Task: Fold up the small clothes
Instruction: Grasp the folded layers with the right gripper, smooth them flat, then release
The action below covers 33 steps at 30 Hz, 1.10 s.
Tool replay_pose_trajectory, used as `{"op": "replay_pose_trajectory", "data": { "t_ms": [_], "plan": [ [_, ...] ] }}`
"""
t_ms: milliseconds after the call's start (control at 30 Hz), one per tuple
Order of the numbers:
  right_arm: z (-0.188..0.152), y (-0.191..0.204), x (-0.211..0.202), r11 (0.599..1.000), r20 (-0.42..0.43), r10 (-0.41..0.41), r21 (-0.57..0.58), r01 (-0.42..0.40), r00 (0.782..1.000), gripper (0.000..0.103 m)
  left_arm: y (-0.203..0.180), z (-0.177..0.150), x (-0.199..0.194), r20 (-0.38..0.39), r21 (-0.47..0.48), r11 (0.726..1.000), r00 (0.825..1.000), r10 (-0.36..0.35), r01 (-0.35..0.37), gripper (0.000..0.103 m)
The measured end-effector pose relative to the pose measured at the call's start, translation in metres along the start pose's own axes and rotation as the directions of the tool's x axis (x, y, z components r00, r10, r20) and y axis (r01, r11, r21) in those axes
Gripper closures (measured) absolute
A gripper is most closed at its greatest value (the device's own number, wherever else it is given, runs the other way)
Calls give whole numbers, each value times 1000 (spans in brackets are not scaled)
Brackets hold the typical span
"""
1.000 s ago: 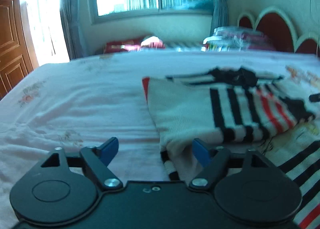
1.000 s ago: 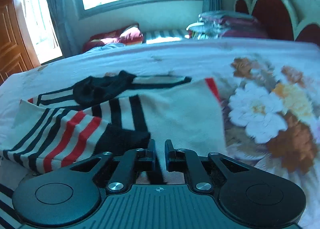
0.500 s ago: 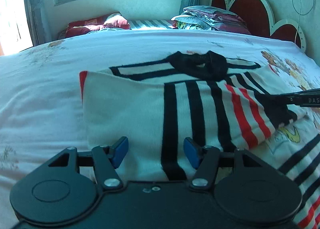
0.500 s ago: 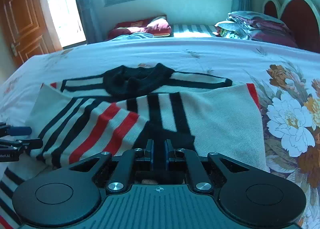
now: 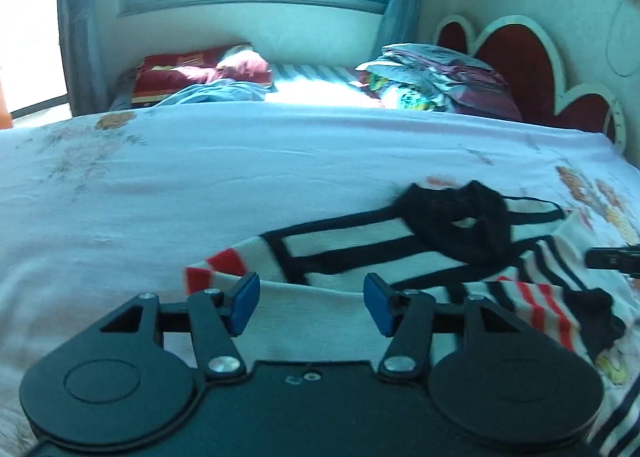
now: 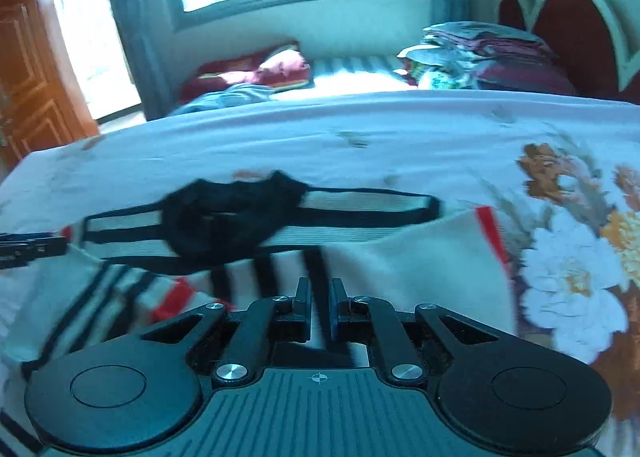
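Observation:
A white sweater (image 5: 360, 245) with black and red stripes and a black collar (image 5: 460, 221) lies on the bed, part of it folded over. My left gripper (image 5: 311, 305) stands open low over the fold's plain white part; cloth shows between the blue pads (image 5: 244, 303), but they do not press on it. In the right wrist view my right gripper (image 6: 320, 309) is shut on the sweater (image 6: 420, 257), a dark stripe pinched between its narrow jaws, below the collar (image 6: 228, 217). Each gripper's tip shows at the edge of the other's view.
The bed sheet (image 5: 200, 185) is pale with flower prints (image 6: 568, 257). Folded bedding (image 5: 440, 81) is stacked by the red headboard (image 5: 520, 57). A red pillow (image 5: 200, 69) lies under the window. A wooden door (image 6: 32, 77) stands left. More striped cloth (image 5: 624, 417) lies at the lower right.
Both grippers moved forward toward the collar. The right carried the folded part with it. The left jaws narrowed, then slid across the cloth from the stripes onto the plain white part.

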State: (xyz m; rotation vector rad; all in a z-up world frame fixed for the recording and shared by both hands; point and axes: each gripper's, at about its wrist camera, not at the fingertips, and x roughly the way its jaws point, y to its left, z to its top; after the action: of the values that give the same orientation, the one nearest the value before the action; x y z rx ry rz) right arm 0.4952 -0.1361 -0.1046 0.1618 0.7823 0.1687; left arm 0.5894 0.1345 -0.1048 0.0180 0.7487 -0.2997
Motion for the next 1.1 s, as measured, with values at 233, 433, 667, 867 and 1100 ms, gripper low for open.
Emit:
{"op": "replay_pose_trajectory", "data": {
  "t_ms": [233,433,667,867,1100],
  "plan": [
    [-12,90,56,992,-109,103,-63,-111,989,99,-65,-24,30,-99,59,997,994,-47,53,43],
    [-24,44,34,977,-55,-163,-149,153,985,99,-14,-26,21,-50,77,997,999,21,-18,55],
    [-12,26,23,988,-52,-114,-108,108,992,98,-16,-4,9,19,154,985,997,79,-81,30],
    [-18,47,30,989,-85,-109,-112,99,990,98,16,-5,35,-107,66,991,987,122,-115,36],
    [-25,61,0,990,-6,-56,-127,54,998,67,-56,-23,-23,30,104,994,999,20,-23,38]
  ]
}}
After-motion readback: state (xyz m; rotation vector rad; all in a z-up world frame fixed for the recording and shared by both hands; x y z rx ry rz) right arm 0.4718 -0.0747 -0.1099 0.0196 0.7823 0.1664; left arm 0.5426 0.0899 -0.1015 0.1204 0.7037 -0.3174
